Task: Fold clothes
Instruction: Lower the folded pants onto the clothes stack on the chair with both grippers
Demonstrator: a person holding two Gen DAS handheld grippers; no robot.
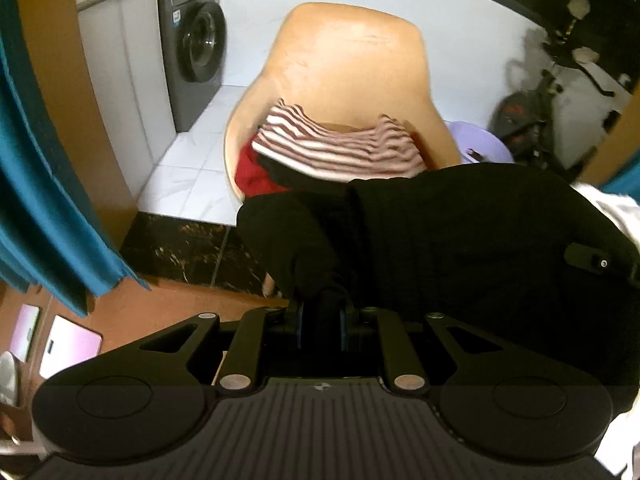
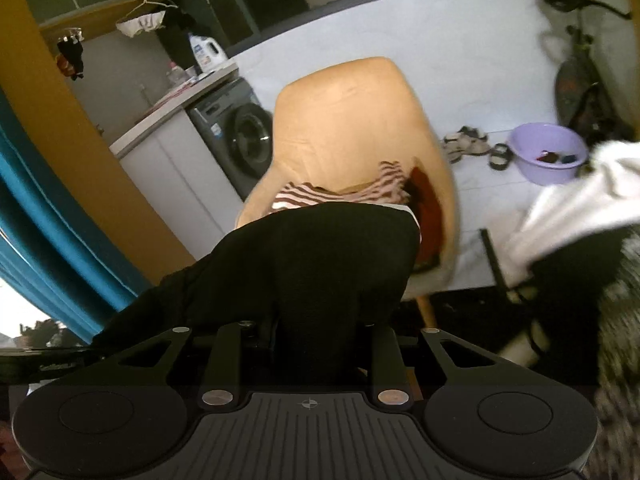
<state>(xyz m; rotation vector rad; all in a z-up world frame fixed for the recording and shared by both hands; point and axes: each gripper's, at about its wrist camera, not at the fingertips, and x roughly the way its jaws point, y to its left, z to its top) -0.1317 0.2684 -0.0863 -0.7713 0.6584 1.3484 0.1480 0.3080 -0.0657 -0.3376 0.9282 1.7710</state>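
My left gripper is shut on a black garment that drapes over its fingers and spreads to the right. My right gripper is shut on the same black garment, which covers its fingertips. Both hold the cloth in the air in front of an orange chair. On the chair seat lie a red-and-white striped garment and a red one; both show in the right wrist view too, the striped one and the red one.
A grey washing machine stands left of the chair under a counter. A purple basin and sandals lie on the white tiled floor. White cloth hangs at right. A teal curtain hangs at left.
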